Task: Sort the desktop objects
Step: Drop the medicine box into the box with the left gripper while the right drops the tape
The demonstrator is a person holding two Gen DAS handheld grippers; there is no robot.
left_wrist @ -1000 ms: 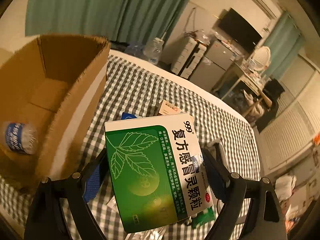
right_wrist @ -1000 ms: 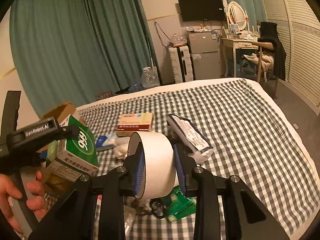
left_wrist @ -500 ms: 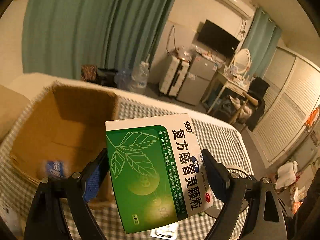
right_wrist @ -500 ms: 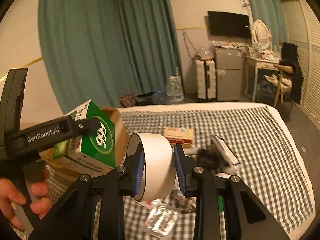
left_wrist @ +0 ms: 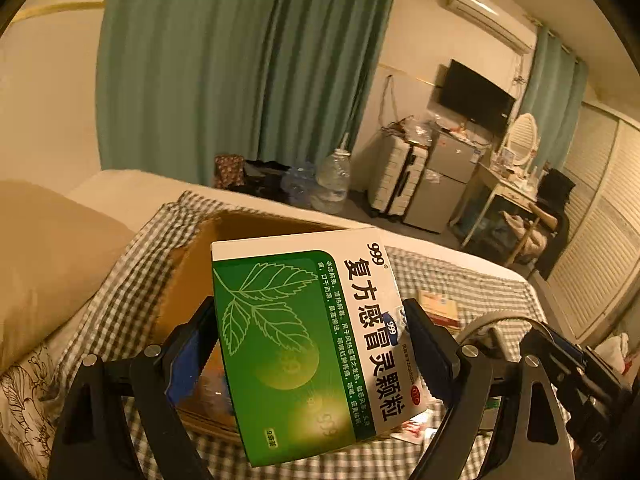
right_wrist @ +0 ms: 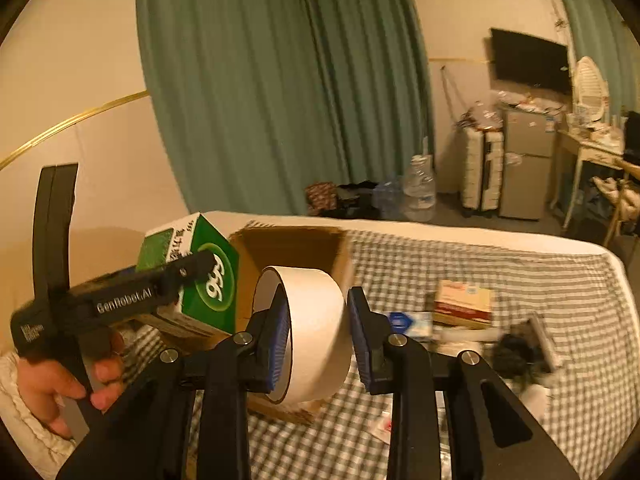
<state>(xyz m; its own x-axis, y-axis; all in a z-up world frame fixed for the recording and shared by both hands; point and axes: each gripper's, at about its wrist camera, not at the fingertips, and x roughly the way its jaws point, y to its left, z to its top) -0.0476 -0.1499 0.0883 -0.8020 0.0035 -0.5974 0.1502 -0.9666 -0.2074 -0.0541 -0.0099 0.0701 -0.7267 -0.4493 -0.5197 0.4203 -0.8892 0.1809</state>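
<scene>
A green and white medicine box [left_wrist: 304,344] sits between the blue pads of my left gripper [left_wrist: 308,312], which is shut on its two sides. Behind it stands an open cardboard box [left_wrist: 188,280] on the checked bedspread. In the right wrist view my right gripper [right_wrist: 318,296] is shut on a white tape roll [right_wrist: 316,332], held upright just in front of the cardboard box [right_wrist: 296,248]. To the left there, the medicine box [right_wrist: 212,280] hangs over the carton's left edge, with a hand [right_wrist: 60,384] on the left gripper's handle.
On the bedspread to the right lie an orange-red carton [right_wrist: 464,300], a blue and white packet [right_wrist: 408,322] and a dark bundle [right_wrist: 516,356]. A beige pillow [left_wrist: 48,264] lies left of the cardboard box. A large water bottle [right_wrist: 418,192] stands on the floor beyond the bed.
Both grippers have risen and swung left with their loads. The cardboard box, earlier off to the left, now lies straight ahead behind the medicine box and the tape roll.
</scene>
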